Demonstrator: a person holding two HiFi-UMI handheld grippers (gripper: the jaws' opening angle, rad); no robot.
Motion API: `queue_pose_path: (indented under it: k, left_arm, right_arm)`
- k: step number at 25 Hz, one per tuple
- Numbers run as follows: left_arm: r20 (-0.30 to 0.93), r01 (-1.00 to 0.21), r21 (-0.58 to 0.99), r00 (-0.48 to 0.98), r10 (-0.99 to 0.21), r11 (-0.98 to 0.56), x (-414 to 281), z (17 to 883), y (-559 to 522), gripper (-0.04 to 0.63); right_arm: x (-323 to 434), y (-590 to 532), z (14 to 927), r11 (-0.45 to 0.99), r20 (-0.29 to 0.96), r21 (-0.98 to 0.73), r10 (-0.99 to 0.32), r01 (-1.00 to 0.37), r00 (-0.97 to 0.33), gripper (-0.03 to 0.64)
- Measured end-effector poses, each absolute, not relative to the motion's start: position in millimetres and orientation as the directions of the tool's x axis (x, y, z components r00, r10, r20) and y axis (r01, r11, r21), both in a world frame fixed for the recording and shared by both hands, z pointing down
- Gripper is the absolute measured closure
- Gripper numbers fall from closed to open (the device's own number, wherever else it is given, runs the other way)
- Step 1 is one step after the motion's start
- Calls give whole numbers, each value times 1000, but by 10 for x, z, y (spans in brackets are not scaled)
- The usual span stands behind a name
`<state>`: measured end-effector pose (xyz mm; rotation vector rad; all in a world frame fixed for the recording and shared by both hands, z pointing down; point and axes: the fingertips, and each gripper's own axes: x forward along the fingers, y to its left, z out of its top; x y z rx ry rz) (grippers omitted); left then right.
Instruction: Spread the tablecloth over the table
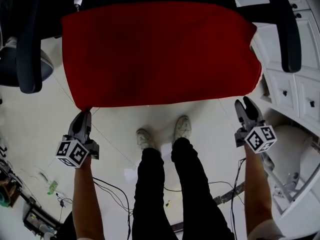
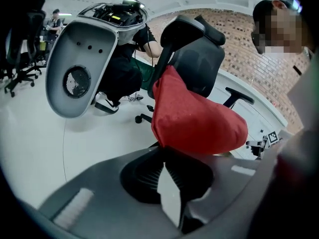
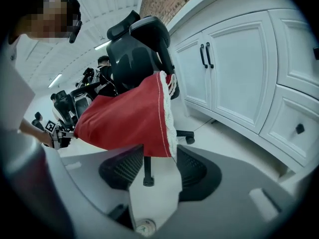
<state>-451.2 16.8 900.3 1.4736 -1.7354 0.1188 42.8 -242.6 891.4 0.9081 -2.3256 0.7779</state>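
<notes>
Status: left gripper [image 1: 85, 114] clamped shut on tablecloth [image 1: 160, 54] corner at its tips. The right gripper [image 1: 245, 105] has jaws apart, hem between them, unpinched. Both held out front, pitched down.

A black office chair [image 3: 134, 54] is standing beside white cabinets [image 3: 234, 78]. Black cables [image 1: 115, 188] are trailing across the pale floor [image 1: 120, 149]. A grey-shelled chair [image 2: 75, 73] is standing further off, with a brick wall [image 2: 239, 49] running behind.

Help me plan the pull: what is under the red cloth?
A black office chair. One armrest sticks out beside the red cloth, and the wheeled base shows below. The seat is covered and cannot be seen.
</notes>
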Motion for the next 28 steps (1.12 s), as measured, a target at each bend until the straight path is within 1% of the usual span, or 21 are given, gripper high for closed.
queue_pose_path:
  k: [1,2,4,6,8,10,11,13,14,17,20,28]
  left_arm:
    - [636,-856,419,38,-771,303,-4508,8988,178,580]
    - [638,-858,415,37,-769,304,-4509,8977,192,580]
    - [644,-856,412,31,-765,312,-4524,8967,231,581]
    - [649,-856,407,26,-761,318,-4546,8959,266,581]
    - [652,-862,397,22,-758,316,-4561,8955,261,581]
    - [653,-865,389,17,-757,316,-4559,8962,236,581]
    - [655,-867,385,14,-756,318,-4550,8963,233,581]
    - [659,-870,373,4,-752,322,-4531,8943,243,581]
    - [660,-872,368,-1,-751,324,-4522,8919,253,581]
    - [654,-871,359,-22,-756,336,-4499,8792,315,581]
    - [635,-867,358,-48,-771,348,-4462,8569,376,581]
    - [574,-922,269,-77,-815,277,-4125,7587,330,583]
  right_arm:
    - [457,-2439,8951,609,645,-317,-424,-727,-636,378]
    - [487,-2450,8996,608,651,-316,-419,-728,-633,336]
    - [495,-2465,9083,616,653,-340,-390,-711,-650,311]
    - [389,-2480,9132,638,630,-393,-339,-663,-699,291]
    - [245,-2513,9137,665,599,-431,-294,-610,-745,291]
    - [167,-2540,9102,679,576,-452,-274,-579,-770,316]
    - [161,-2532,9067,678,567,-464,-268,-571,-779,363]
    - [189,-2473,8978,660,550,-501,-255,-559,-795,520]
    - [211,-2424,8931,651,543,-519,-249,-554,-802,566]
    - [276,-2228,8788,648,541,-535,-231,-543,-809,583]
    - [298,-2097,8568,649,532,-535,-239,-542,-812,586]
    - [124,-2046,7620,669,425,-542,-305,-509,-852,589]
